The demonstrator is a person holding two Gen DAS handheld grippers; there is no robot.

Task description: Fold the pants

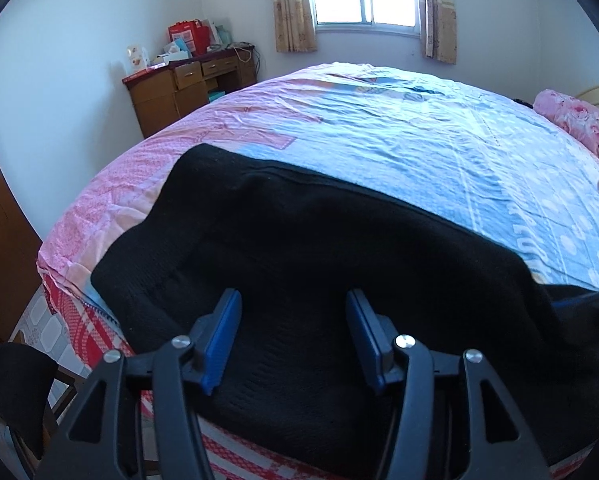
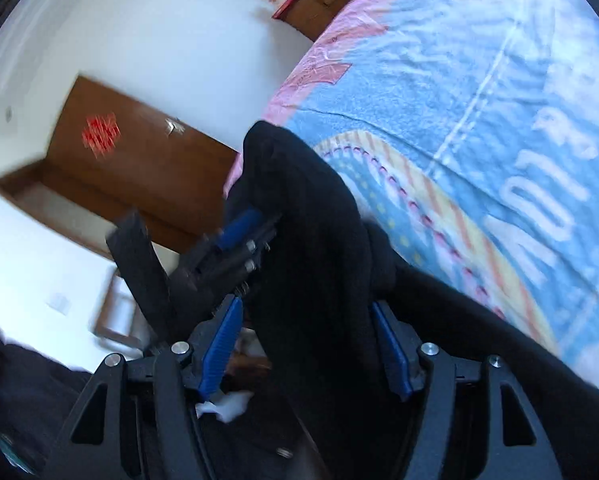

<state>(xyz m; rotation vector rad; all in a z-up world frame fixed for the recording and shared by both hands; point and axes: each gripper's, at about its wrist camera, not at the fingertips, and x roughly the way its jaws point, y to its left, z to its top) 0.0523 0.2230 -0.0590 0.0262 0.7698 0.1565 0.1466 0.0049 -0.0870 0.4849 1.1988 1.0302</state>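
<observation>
While the black pants (image 1: 299, 240) lie spread over the near edge of the bed (image 1: 419, 120), partly hanging off the near side, the left gripper (image 1: 293, 336) hovers just above the cloth with its jaws apart and nothing pinched between them. In the blurred right wrist view, the right gripper (image 2: 305, 344) has a bunched ridge of the pants (image 2: 311, 240) running between its parted jaws; whether the pads press on it I cannot tell. To fold well, each gripper should probably take a firm pinch on an edge, lift both sides evenly, and carry the cloth toward the far side so it lands flat, without dragging the bedsheet (image 2: 479, 100).
</observation>
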